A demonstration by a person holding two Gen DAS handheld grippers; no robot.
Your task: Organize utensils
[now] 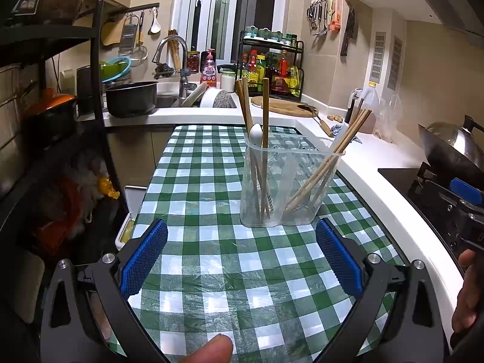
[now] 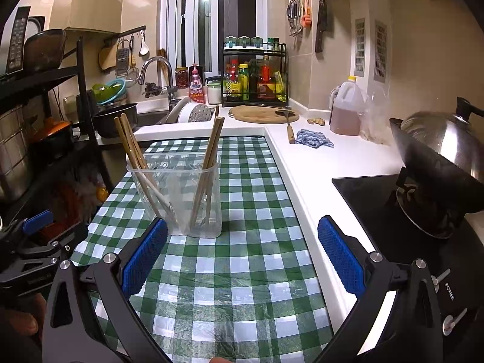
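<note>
On the green-and-white checked tablecloth (image 1: 211, 272), toward its middle, a clear plastic utensil holder (image 1: 287, 187) is being kept upright, with wooden chopsticks (image 1: 264, 127) and a white spoon (image 1: 256, 134) leaning in its left compartment and more chopsticks fanning from its right. It is being judged as light, thin-walled and smooth, likely to slide or tip if pushed high, so a low grasp across its walls is being favoured; the chopsticks are stiff, slim and a little slippery, best pinched mid-shaft. The left gripper (image 1: 242, 254) is being held low and level just near of the holder, its jaws spread wide and nothing between the blue pads (image 1: 145, 260). The right gripper (image 2: 242, 254) is being held alongside, aimed slightly right of the holder (image 2: 178, 193), likewise released and empty. A fingertip is showing at each view's near edge.
</note>
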